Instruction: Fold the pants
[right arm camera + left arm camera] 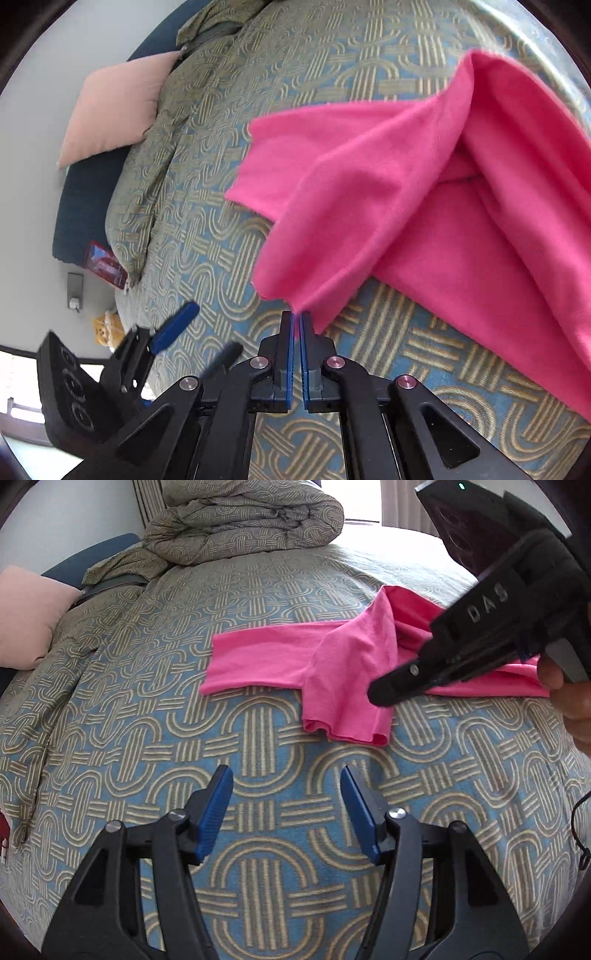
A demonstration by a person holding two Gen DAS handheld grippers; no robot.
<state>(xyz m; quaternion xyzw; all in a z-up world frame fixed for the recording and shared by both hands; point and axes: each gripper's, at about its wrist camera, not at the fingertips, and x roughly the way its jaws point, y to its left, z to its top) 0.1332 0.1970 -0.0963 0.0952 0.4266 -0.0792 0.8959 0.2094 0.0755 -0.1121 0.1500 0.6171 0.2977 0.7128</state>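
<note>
Pants (332, 664): 1 pair, pink knit, lying on bed (147, 720) toward its far right edge. One leg runs flat toward the pillow side; other leg is doubled across it, hem toward the near edge.

R gripper (297, 317): fingers pressed together, pinching a corner of the hem of the upper leg. Cloth rises from the bed to the pinch, so that leg is partly lifted. Judgement: corner held so the leg can be carried over and aligned w/ the flat one, i.e. first lengthwise fold in hand, not yet laid.

L gripper (286, 775): fingers spread wide, nothing between them, above bare cover near the near edge, apart from the pants. Prob. waiting to take or pin the other hem.

Count: 2 grippers, 1 pants, 1 pillow (110, 107) at the head end, 1 rolled duvet (251, 520) at the far edge, 1 red item (105, 264) off the bed's side, unidentified.
</note>
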